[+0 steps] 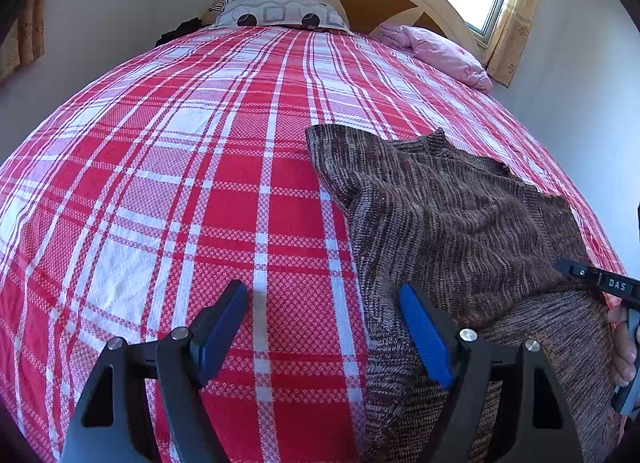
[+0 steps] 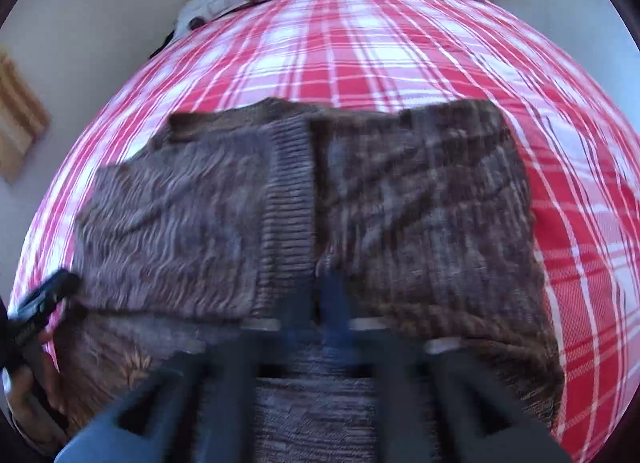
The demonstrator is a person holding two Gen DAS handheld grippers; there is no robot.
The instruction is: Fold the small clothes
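Blue-padded fingers [image 1: 426,337] of the left gripper [image 1: 324,333] are standing spread wide at the left edge of the brown knit sweater [image 2: 304,203], holding nothing. That sweater is lying on the red plaid bedspread [image 1: 160,167], partly folded with its ribbed band uppermost. Apparently pinching its near edge for another fold, the right gripper [image 2: 320,295] is pressed nearly together, though blur is hiding the grip.

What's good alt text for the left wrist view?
The left gripper, blue-padded jaws wide open and empty, hovers at the left edge of a brown marled knit sweater lying on a red-and-white plaid bedspread. Two pillows lie by the wooden headboard.
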